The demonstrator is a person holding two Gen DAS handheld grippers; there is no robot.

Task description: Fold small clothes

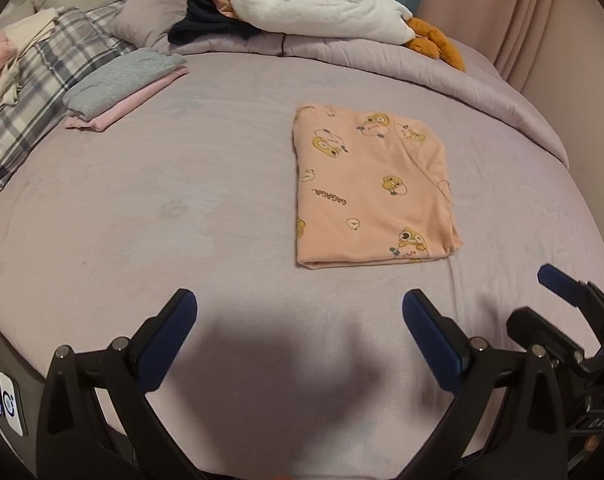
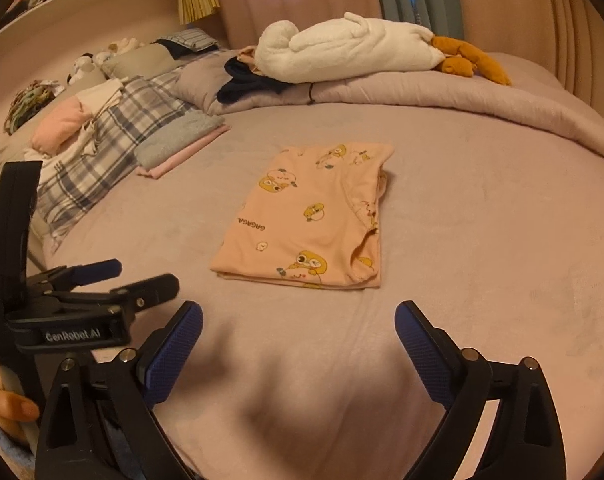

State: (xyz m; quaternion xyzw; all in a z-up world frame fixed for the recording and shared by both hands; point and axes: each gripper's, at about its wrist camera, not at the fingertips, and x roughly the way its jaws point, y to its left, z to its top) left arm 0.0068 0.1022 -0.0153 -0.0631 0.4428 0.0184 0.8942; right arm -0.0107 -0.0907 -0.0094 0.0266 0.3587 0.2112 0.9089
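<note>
Folded peach garment [image 1: 372, 188] on bed [image 1: 181, 208], clear margins; left gripper [image 1: 299, 312], right gripper [image 2: 297, 320] angled down, fingers spread, empty.

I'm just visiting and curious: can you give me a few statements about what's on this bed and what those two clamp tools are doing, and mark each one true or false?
1. The peach garment lies folded flat on the bed. True.
2. The left hand-held gripper is clamped on the garment. False: it is open and holds nothing, short of the garment's near edge.
3. A grey folded piece sits on a pink one beside the plaid pillow. True.
4. The right hand-held gripper is shut. False: its jaws stand wide apart and empty.
5. The white plush toy lies on the garment. False: it rests on the quilt at the far side.
</note>
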